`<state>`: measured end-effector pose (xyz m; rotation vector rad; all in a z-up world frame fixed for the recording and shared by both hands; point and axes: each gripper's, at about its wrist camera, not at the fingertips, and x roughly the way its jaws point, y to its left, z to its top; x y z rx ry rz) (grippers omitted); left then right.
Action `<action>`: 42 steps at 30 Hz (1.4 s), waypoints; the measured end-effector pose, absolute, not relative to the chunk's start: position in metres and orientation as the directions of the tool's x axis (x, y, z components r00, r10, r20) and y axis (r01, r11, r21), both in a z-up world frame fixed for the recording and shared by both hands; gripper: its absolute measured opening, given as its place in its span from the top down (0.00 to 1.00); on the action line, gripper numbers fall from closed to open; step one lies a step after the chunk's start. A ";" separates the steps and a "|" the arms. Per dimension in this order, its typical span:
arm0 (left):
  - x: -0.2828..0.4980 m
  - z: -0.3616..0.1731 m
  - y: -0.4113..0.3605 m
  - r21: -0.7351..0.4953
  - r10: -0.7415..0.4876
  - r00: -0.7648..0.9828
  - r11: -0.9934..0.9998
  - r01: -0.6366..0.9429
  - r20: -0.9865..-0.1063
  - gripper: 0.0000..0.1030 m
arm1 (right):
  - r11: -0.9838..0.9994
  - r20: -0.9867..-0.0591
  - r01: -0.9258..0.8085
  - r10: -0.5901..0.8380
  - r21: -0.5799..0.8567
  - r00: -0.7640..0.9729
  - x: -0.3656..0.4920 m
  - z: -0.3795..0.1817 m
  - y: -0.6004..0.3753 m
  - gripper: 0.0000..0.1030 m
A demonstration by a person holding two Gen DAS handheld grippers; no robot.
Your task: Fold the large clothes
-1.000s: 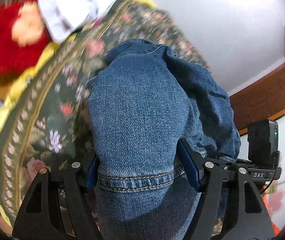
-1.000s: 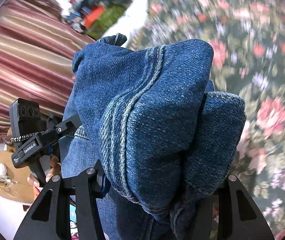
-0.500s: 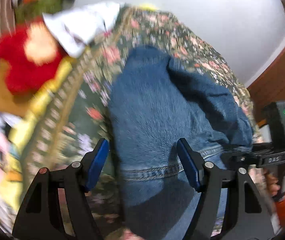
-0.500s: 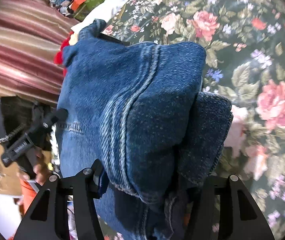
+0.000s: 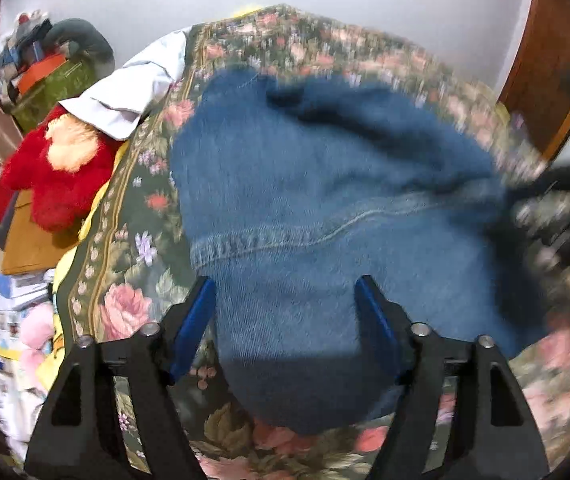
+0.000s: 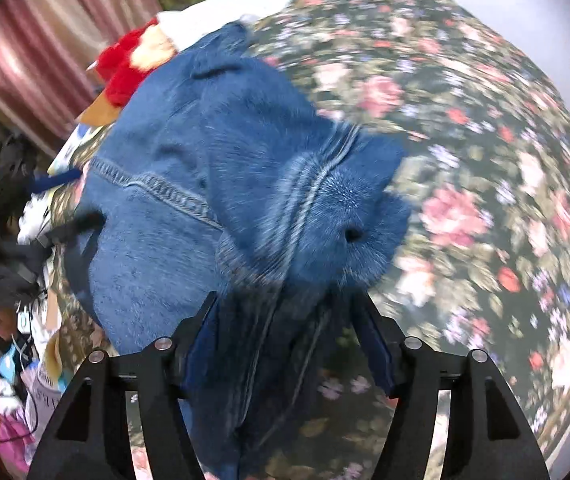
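I find no text I can read in either wrist view. Printed paper (image 5: pixel 13 292) lies at the left edge of my left wrist view, but its print is too small and smeared. A pale bag (image 6: pixel 47 392) low left in my right wrist view carries dark lettering, too blurred to make out.

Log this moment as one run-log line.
phase: release | left gripper: open over jeans | right gripper: open, denim between fingers | jeans: folded on floral bedspread
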<state>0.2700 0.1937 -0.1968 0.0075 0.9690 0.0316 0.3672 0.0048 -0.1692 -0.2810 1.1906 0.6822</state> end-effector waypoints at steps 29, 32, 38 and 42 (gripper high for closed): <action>0.319 -0.156 0.250 -0.035 0.140 0.634 0.966 -0.255 -0.761 0.20 | 0.772 -0.842 -0.615 0.433 0.161 0.323 0.413 -0.140 0.076 0.07; 0.339 -0.172 0.258 0.055 0.240 0.589 0.948 -0.314 -0.772 0.20 | 0.797 -0.864 -0.594 0.374 0.113 0.337 0.433 -0.158 0.089 0.09; 0.335 -0.195 0.283 0.048 0.248 0.558 0.936 -0.348 -0.792 0.19 | 0.836 -0.870 -0.546 0.310 0.056 0.384 0.462 -0.180 0.053 0.13; 0.321 -0.190 0.292 0.038 0.249 0.538 0.927 -0.373 -0.805 0.19 | 0.880 -0.869 -0.473 0.268 0.045 0.416 0.462 -0.169 0.014 0.15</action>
